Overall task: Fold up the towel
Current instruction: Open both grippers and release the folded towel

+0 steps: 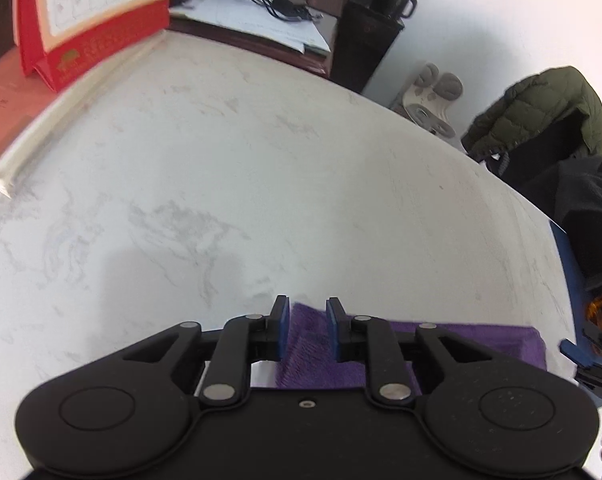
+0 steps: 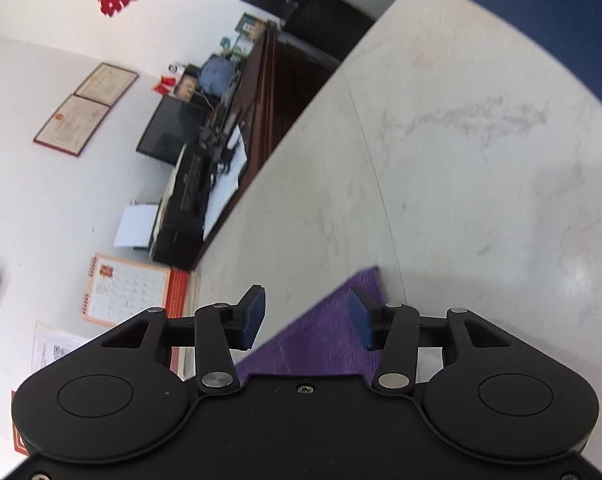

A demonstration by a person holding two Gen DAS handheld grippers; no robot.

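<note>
1. Marble table [image 1: 261, 160]: flat, keeps the fold square.
2. Purple towel [image 1: 481, 340] lies flat on it, under both my claws.
3. Right claw [image 2: 307, 316]: released, jaws wide over the towel edge.
4. Left claw [image 1: 308, 326]: released, narrow gap, towel corner between the pads, unpinched.

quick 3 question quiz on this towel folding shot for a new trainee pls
1. True or false: the left gripper is clamped shut on the towel.
2. What colour is the towel?
3. Which gripper's jaws stand wider apart? A) left B) right

Key
1. False. There is a gap between its pads, with the towel lying under them.
2. Purple.
3. B. The right gripper's pads are well apart over the towel's edge on the table.
</note>
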